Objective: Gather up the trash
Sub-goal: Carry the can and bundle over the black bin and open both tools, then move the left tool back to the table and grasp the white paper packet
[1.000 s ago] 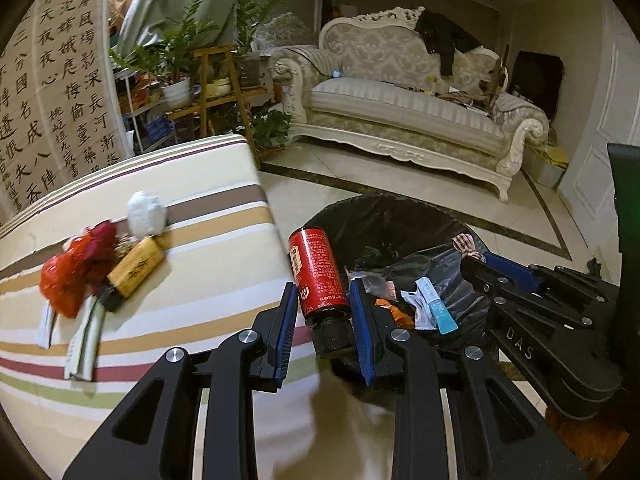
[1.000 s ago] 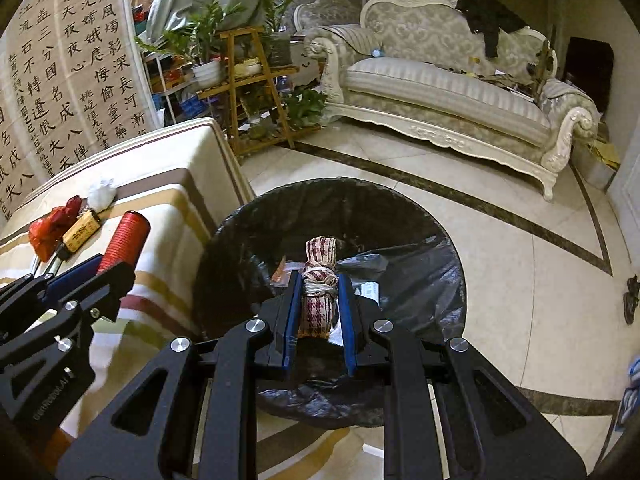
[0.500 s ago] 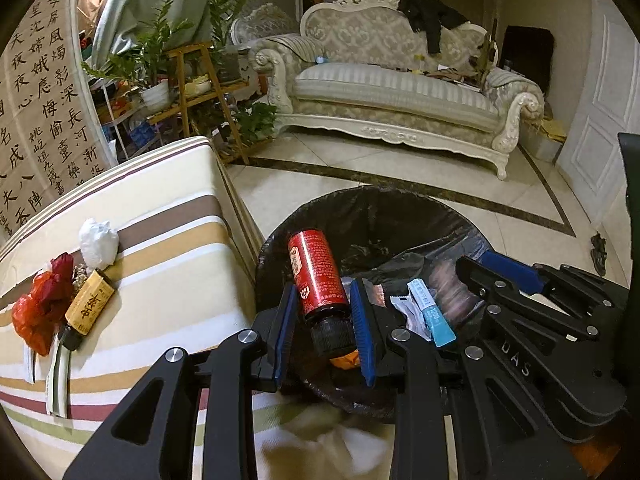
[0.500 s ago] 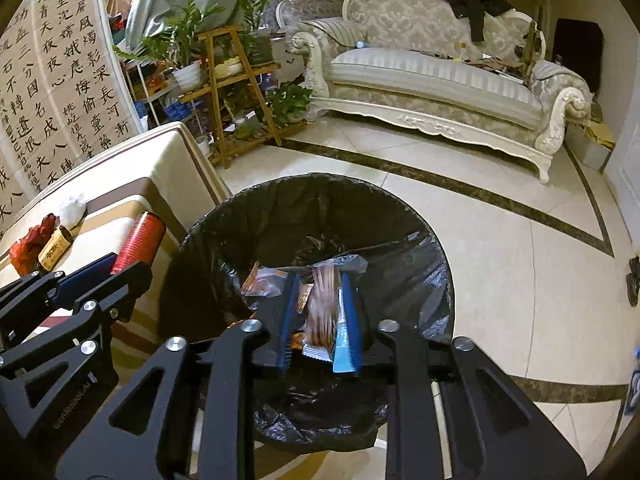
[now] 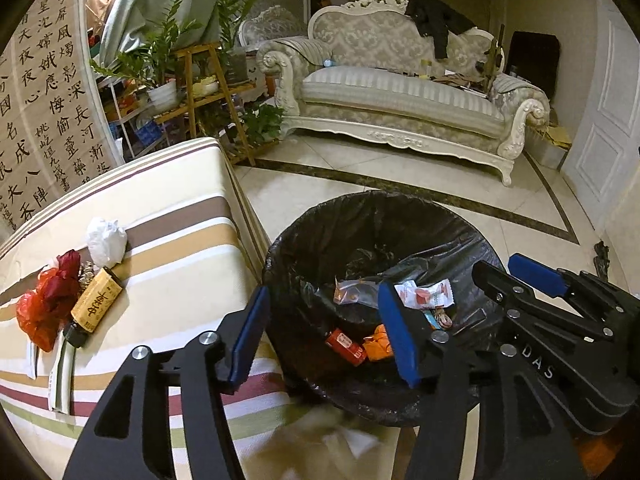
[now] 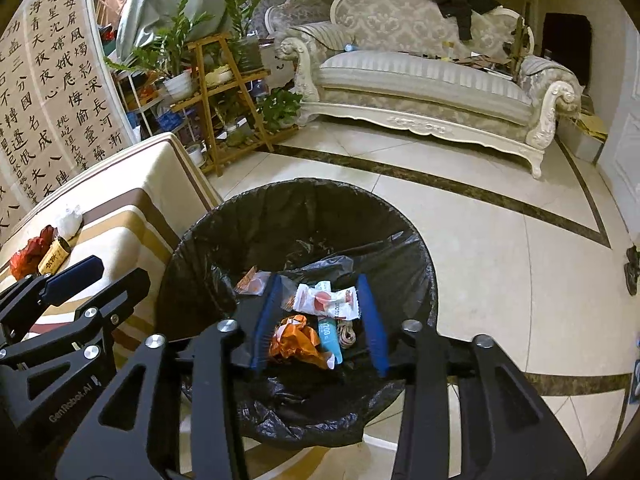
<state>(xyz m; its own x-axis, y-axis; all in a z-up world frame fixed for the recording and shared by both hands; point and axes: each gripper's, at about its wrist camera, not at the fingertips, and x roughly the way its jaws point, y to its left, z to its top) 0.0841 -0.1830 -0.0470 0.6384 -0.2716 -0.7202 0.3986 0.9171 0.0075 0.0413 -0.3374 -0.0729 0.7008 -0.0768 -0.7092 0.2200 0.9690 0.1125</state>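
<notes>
A bin lined with a black bag (image 5: pixel 360 200) stands on the floor beside the striped table (image 5: pixel 180 200). Over it my left gripper (image 5: pixel 322 336) has its jaws opening, nothing between them. The red can (image 5: pixel 346 346) lies low in the bin by an orange wrapper (image 5: pixel 378 344). My right gripper (image 6: pixel 320 320) hangs over the same bin (image 6: pixel 300 184), jaws also opening and empty. Below it lie a white wrapper (image 6: pixel 326 300), a teal tube (image 6: pixel 330 338) and the checked bundle (image 6: pixel 346 334). On the table remain a white tissue (image 5: pixel 106 238), a red plastic bag (image 5: pixel 48 300) and a yellow-labelled bottle (image 5: pixel 96 304).
A paper strip (image 5: pixel 60 376) lies near the table's front edge. A wooden plant stand (image 5: pixel 208 92) is behind the table, and a pale sofa (image 5: pixel 400 96) stands across the tiled floor. A calligraphy screen (image 5: pixel 48 100) lines the left side.
The left gripper let go of the red can and the right gripper let go of the checked bundle; both dropped into the bin. Both pairs of jaws have widened.
</notes>
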